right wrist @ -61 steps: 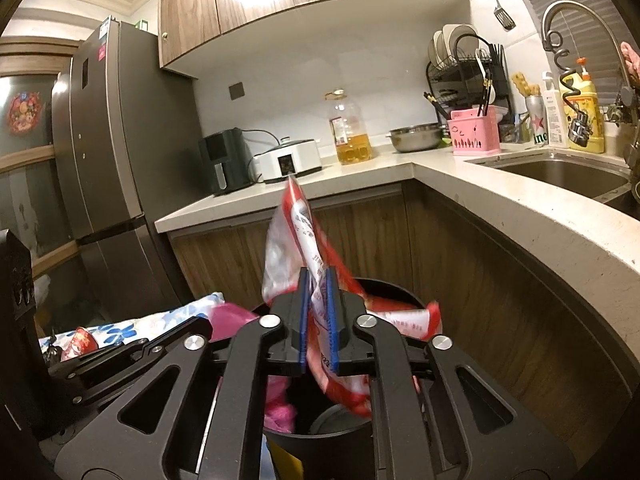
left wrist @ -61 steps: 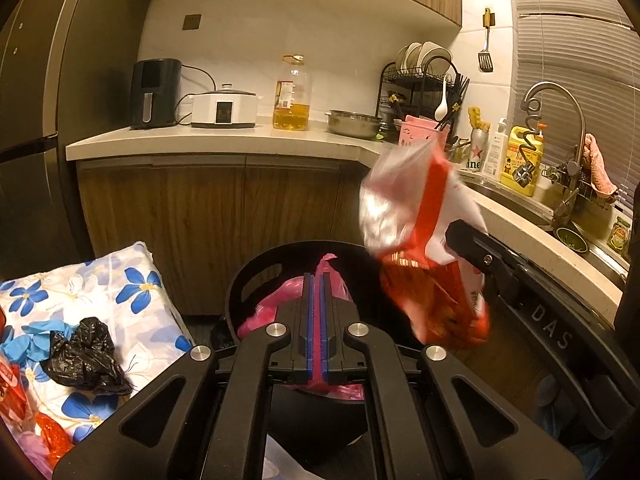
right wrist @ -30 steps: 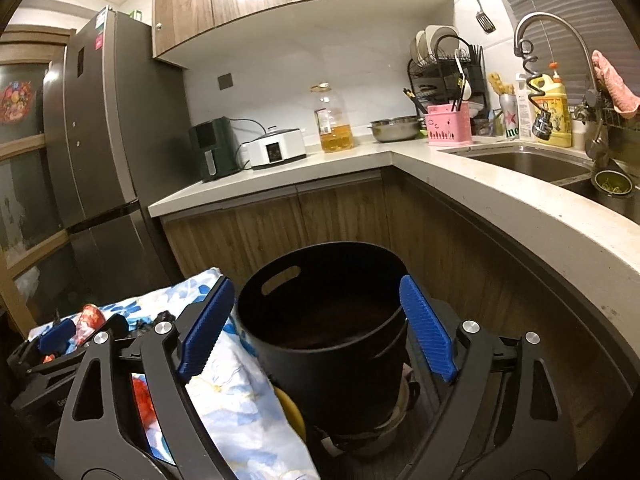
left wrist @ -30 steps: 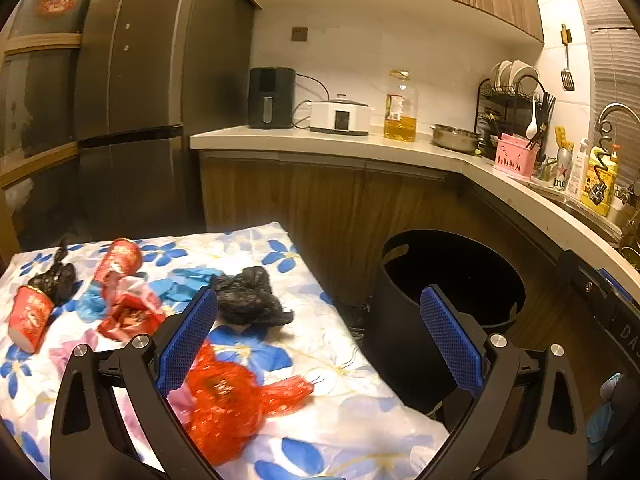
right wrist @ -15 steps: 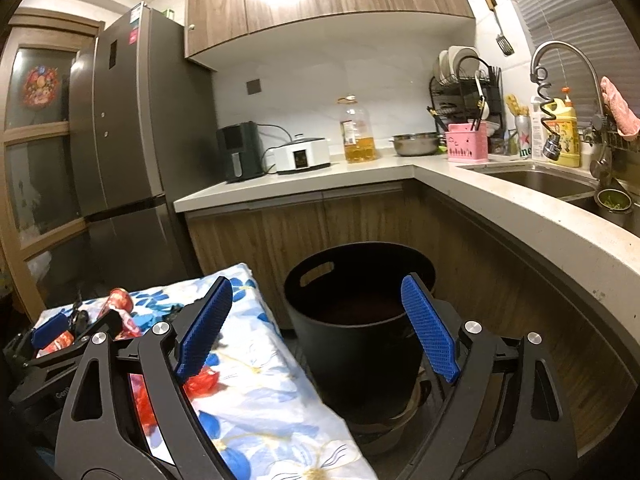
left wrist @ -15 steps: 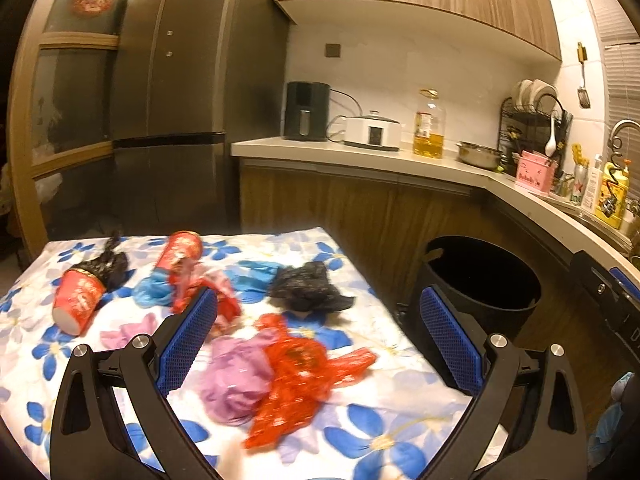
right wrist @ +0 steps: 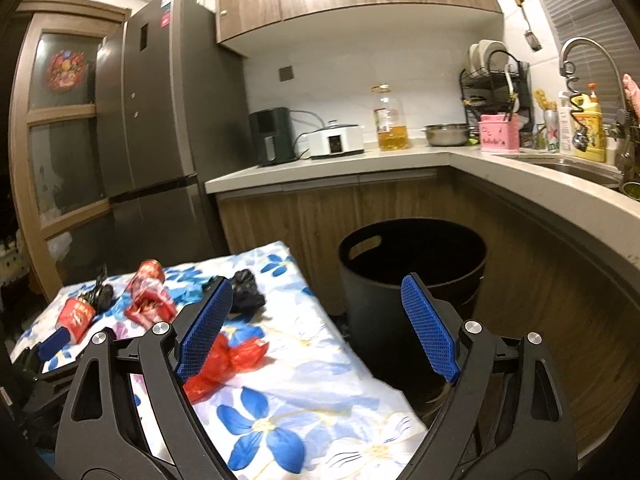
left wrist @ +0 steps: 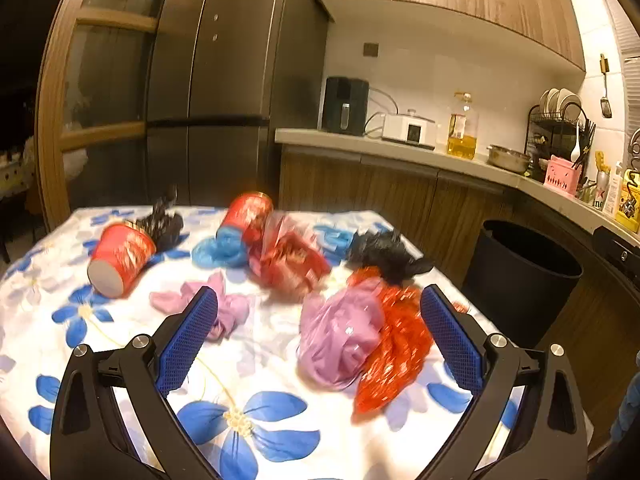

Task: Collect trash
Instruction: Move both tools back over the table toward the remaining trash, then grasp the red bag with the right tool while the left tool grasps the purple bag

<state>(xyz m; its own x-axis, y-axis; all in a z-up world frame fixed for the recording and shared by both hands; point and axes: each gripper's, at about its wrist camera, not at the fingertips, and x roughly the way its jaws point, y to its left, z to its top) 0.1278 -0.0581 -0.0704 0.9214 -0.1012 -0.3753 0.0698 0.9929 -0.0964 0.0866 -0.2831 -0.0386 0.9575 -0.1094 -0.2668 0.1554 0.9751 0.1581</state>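
Floral tablecloth (left wrist: 280, 364) spreads below my left gripper (left wrist: 320, 336), jaws wide, empty; pink bag (left wrist: 340, 340) and red bag (left wrist: 396, 356) lie between them. My right gripper (right wrist: 316, 328), wide, empty, frames the black bin (right wrist: 412, 256).

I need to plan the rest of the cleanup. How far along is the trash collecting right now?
Nothing shows as done: the inside of the black bin is too dark to read. In hand: nothing, the left gripper and right gripper are both open and empty. Left on the flowered cloth: two red cups, black, blue, pink and red bags.
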